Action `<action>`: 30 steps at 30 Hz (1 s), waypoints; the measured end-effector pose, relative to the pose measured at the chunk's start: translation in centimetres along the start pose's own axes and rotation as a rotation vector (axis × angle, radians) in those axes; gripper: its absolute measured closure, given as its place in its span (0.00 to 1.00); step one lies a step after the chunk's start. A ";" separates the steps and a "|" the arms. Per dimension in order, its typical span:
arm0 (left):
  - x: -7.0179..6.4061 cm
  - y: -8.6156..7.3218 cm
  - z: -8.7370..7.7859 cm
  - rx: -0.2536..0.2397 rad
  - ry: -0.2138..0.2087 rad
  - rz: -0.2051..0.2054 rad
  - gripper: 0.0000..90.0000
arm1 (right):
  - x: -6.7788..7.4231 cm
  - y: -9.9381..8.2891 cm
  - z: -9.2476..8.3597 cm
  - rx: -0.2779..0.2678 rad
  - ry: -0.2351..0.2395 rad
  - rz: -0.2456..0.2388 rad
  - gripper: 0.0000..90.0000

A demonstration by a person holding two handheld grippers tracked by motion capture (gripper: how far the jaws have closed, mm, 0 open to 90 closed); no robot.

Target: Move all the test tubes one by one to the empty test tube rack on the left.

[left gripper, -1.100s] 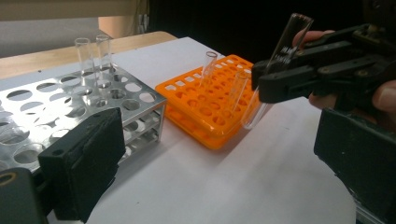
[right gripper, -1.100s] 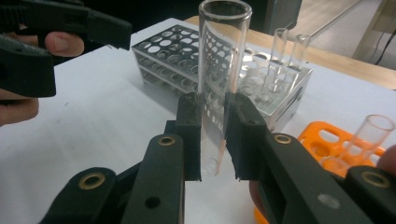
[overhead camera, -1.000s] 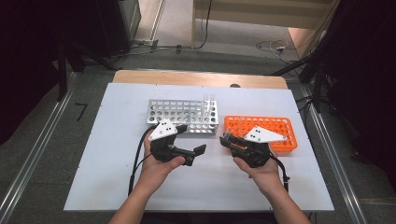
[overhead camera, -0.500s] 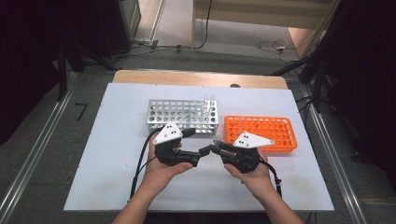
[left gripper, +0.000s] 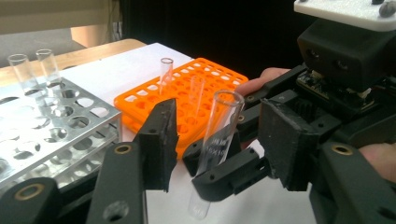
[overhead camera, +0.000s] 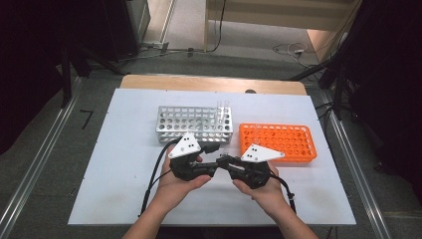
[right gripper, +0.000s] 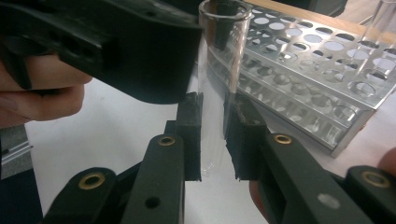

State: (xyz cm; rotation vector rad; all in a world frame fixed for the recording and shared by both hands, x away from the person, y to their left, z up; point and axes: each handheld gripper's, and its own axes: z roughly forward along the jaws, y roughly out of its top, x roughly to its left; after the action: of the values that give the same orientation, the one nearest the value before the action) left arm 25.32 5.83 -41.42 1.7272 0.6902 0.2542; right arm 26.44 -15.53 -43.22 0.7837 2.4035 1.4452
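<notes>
The right tongs (right gripper: 212, 135) are clenching an upright glass tube (left gripper: 215, 140) above the desk (overhead camera: 124, 164) while the left tongs (left gripper: 219, 140), released, have just been closing around it without touching, so the handover is underway and racking remains.

The tube (right gripper: 215, 88) has its rim cut off by the right gripper view's top edge. In the high view it is too small to make out.
</notes>
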 end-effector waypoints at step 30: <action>-0.1 -0.2 -0.1 0.011 0.003 0.056 0.84 | 0.9 0.0 0.4 0.007 0.048 -0.011 0.82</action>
State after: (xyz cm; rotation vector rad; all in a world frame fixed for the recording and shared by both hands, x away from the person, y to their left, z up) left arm 25.13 5.84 -41.55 1.7588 0.6468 0.2925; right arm 25.86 -14.78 -43.34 0.7448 2.4457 1.4679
